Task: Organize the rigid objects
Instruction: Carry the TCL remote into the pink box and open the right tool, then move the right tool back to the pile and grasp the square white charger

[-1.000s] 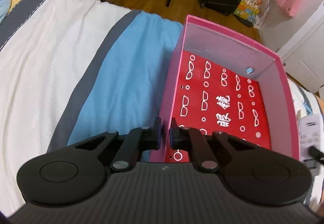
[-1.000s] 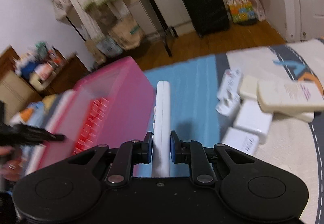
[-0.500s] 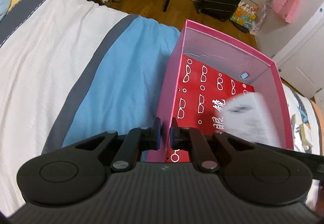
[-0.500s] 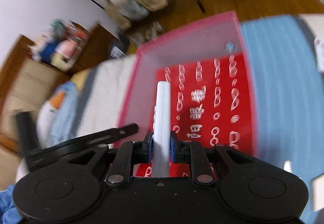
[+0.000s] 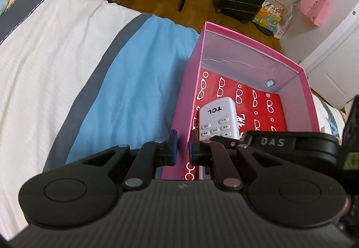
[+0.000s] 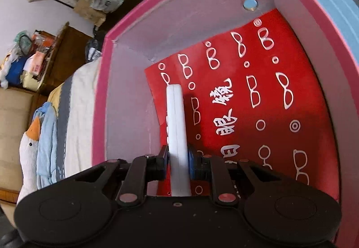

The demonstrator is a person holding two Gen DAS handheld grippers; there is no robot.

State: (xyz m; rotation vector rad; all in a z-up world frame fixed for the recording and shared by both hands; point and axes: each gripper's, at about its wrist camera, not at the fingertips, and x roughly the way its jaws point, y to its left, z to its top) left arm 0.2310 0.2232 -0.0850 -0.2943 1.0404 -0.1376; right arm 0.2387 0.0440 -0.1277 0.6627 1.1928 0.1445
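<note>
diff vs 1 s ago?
Right gripper carried the white remote from over the blue bedspread into the pink box, low over its red liner; jaws stayed clamped on it. Left gripper stayed shut on the box's near wall. Box unmoved.

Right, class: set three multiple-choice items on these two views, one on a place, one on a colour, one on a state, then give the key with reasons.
1. Where is the remote?
A. on the bedspread
B. inside the box
C. on the floor

2. What colour is the box's floor sheet?
A. red with white glasses shapes
B. plain green
C. yellow stripes

3. How does the right claw stand?
A. wide open and empty
B. shut on the remote
C. shut on the box's wall

Key: B, the remote sits between the pink walls; A, the sheet is red with white glasses outlines; B, both pads press the remote's sides.
</note>
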